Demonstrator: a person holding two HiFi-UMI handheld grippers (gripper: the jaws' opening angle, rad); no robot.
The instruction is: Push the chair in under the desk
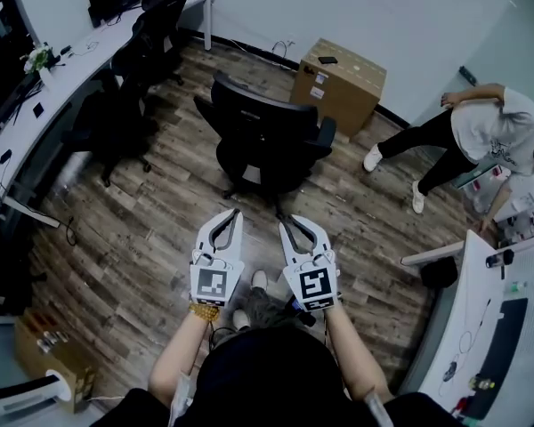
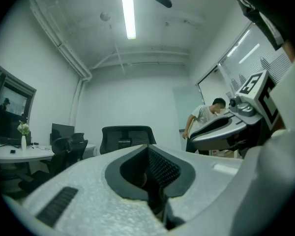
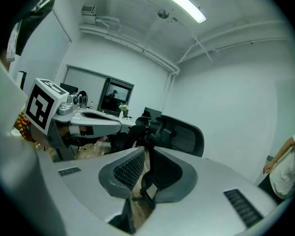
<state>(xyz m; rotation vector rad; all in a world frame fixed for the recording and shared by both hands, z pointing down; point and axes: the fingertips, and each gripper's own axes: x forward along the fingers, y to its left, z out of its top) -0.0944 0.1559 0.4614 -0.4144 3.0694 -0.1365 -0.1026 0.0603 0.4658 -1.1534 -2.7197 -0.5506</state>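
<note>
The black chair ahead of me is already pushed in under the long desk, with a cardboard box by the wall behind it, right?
Not pushed in: the head view shows the black chair standing on open floor, apart from the long desk. The cardboard box behind it is right.

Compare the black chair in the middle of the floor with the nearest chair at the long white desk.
The middle chair stands alone on open wood floor, clear of any desk; the desk chair is parked right beside the long white desk. The middle chair lies straight ahead in the head view, the desk chair off to the left. Both are black office chairs on star bases.
</note>
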